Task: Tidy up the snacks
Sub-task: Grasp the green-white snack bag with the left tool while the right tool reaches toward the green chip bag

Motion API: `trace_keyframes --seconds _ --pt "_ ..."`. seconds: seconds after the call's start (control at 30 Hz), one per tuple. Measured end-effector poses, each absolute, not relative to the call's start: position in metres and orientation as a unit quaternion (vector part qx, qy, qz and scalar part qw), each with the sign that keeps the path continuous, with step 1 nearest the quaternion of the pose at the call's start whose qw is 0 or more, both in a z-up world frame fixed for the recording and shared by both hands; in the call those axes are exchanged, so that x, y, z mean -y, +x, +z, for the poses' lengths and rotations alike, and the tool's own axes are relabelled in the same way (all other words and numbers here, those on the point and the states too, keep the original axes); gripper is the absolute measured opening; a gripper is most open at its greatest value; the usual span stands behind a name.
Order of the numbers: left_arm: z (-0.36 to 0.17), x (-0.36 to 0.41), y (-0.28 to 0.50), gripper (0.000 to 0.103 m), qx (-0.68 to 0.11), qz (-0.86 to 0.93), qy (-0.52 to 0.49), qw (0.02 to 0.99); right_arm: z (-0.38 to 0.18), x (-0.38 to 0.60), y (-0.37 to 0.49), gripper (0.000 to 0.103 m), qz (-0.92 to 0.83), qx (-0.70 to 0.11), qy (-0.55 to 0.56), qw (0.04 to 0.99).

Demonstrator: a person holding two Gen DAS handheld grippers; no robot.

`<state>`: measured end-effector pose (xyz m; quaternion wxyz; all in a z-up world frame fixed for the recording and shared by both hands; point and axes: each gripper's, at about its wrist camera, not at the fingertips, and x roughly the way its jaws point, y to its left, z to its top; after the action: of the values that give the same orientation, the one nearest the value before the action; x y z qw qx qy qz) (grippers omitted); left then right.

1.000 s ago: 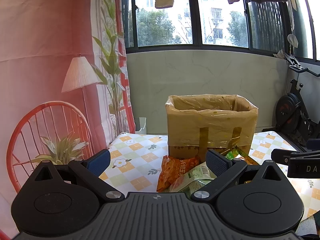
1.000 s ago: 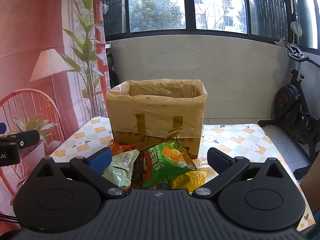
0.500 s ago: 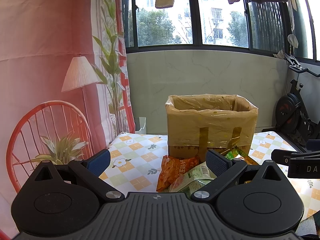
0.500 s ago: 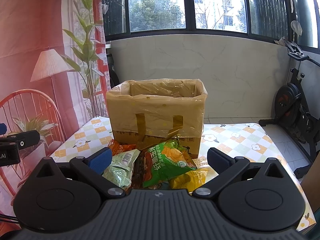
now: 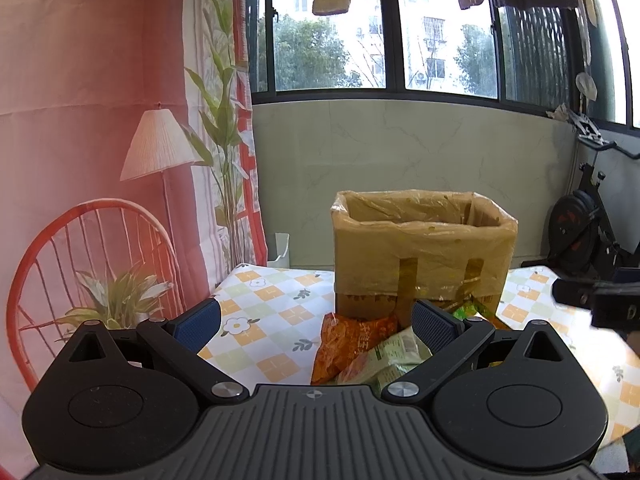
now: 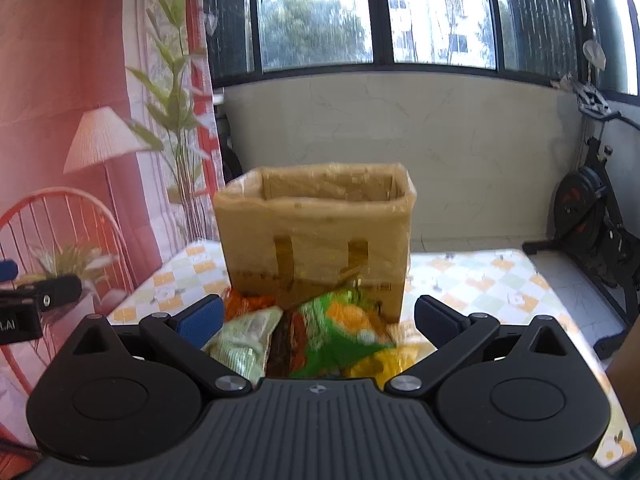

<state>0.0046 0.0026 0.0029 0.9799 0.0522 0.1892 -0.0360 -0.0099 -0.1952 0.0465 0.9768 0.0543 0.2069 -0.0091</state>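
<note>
Left tongs point(image 5: 316, 316) spread wide, empty. Right tongs point(image 6: 318, 316) spread wide, empty. Crinkly snack packets, orange point(image 5: 352, 340), pale green point(image 6: 244, 344), bright green point(image 6: 340, 328), heaped on checkered worktop point(image 5: 272, 304), against plastic-lined brown cardboard box point(image 6: 316, 236).

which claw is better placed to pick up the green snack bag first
Probably the right claw: it is open, with the green snack bag centred ahead. The left claw faces the orange bag.

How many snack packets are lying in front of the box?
5 visible: an orange packet leftmost, a pale green packet, a dark packet, a bright green packet, and a yellow packet rightmost. Others may be hidden underneath.
</note>
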Motion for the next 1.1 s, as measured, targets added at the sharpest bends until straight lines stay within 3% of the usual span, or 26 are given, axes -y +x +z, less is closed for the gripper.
trace_keyframes --seconds 0.33,0.4,0.7,1.1 --pt "-0.027 0.004 0.058 0.100 -0.199 -0.053 0.051 0.977 0.023 0.217 0.039 0.103 -0.017 -0.162 0.067 0.984" --pt "-0.042 0.011 0.072 0.094 -0.222 -0.071 0.056 0.971 0.010 0.219 0.049 0.103 -0.021 -0.175 0.081 0.981" --pt "-0.113 0.044 0.077 0.094 -0.282 -0.170 0.135 0.935 -0.056 0.222 0.055 0.103 -0.034 -0.263 0.124 0.956" --pt "-0.156 0.066 0.092 0.094 -0.286 -0.209 0.222 0.909 -0.061 0.227 0.050 0.103 -0.043 -0.267 0.144 0.952"
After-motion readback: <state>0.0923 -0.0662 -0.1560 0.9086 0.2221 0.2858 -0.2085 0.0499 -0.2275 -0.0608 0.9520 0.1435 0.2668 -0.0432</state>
